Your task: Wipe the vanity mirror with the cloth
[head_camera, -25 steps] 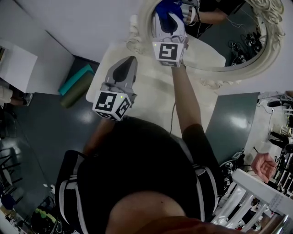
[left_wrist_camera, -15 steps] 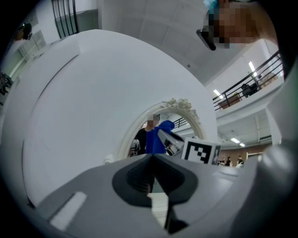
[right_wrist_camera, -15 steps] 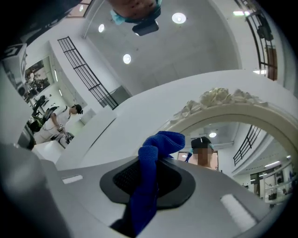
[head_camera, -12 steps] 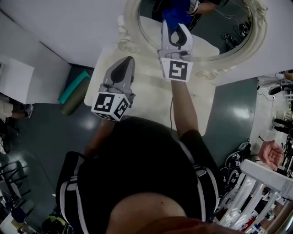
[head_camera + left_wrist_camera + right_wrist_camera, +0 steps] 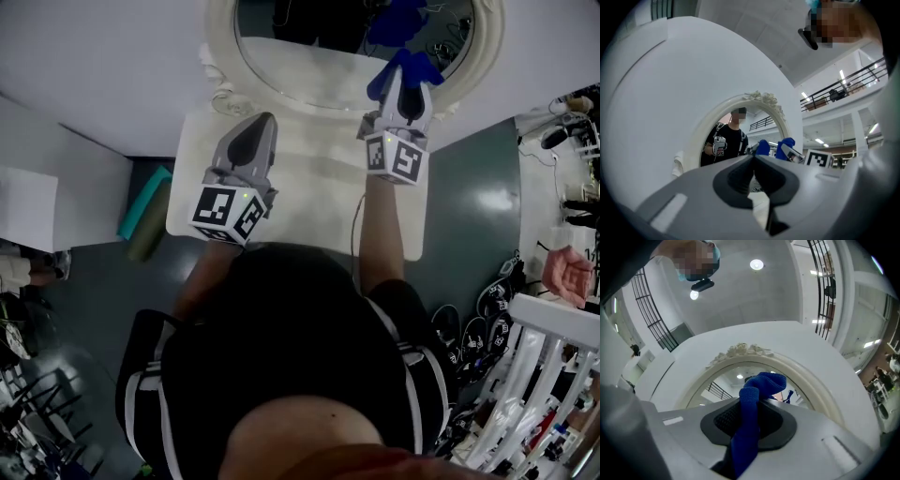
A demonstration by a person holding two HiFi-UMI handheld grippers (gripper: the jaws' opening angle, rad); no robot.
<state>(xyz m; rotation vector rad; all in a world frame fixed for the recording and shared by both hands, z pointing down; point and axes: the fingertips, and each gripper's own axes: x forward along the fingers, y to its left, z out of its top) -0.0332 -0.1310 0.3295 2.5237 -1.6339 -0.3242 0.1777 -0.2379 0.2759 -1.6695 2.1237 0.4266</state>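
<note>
The oval vanity mirror in its cream carved frame stands at the back of a white table. My right gripper is shut on a blue cloth, whose bunched end lies at the mirror's lower right, against the glass by the rim. In the right gripper view the cloth runs up between the jaws of the gripper toward the frame. My left gripper hovers over the table's left part, shut and empty, pointing at the mirror.
Rolled teal and green mats lie on the dark floor left of the table. A white cabinet stands further left. At the right are a white rack, cables and another person's hand.
My right gripper has swept the blue cloth across the mirror, from its left part to its lower right rim. The left gripper has stayed over the table.
</note>
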